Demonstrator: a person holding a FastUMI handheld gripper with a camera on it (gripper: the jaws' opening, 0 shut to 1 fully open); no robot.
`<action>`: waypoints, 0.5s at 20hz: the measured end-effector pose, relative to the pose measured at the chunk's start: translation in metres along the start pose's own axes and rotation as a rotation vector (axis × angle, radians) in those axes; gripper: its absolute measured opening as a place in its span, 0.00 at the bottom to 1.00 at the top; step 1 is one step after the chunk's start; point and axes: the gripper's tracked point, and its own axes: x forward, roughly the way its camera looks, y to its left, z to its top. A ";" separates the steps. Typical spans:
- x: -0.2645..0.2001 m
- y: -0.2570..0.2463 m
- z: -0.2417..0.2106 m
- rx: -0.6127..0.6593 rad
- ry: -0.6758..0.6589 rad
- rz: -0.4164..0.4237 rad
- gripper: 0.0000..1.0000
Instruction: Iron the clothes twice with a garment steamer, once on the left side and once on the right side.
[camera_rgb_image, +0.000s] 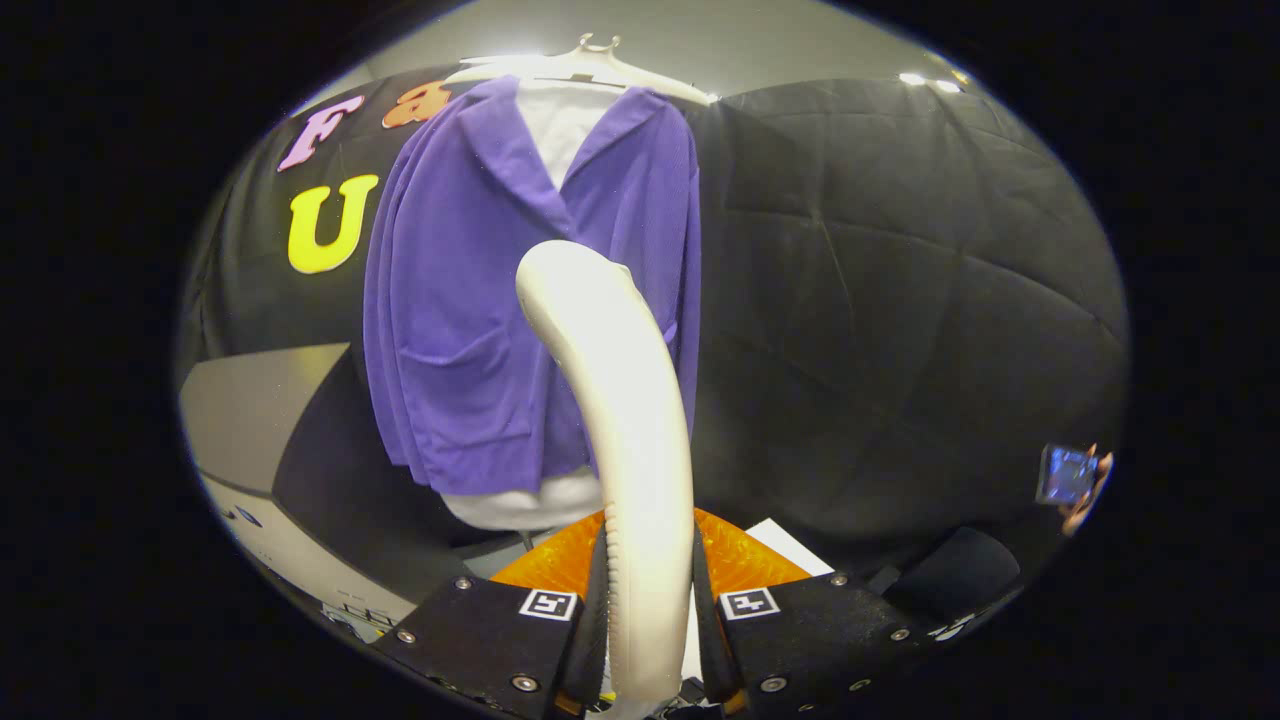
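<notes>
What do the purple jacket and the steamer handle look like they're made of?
The purple jacket looks like soft woven or knit fabric with a matte finish: it drapes in folds and shows no shine. The steamer handle, clamped between the gripper jaws, looks like smooth, hard plastic with a semi-gloss finish, judging by the soft light highlights along its curve, though a painted coating can't be ruled out.

we can't see the steamer (610, 400) head's face, it's turned toward the purple jacket (470, 300), and the steamer hides the jacket's middle front.
</notes>
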 end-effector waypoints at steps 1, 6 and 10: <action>0.000 -0.006 0.018 0.008 -0.030 -0.012 0.37; 0.015 -0.025 0.087 0.039 -0.123 -0.079 0.37; 0.045 -0.026 0.136 0.027 -0.184 -0.143 0.37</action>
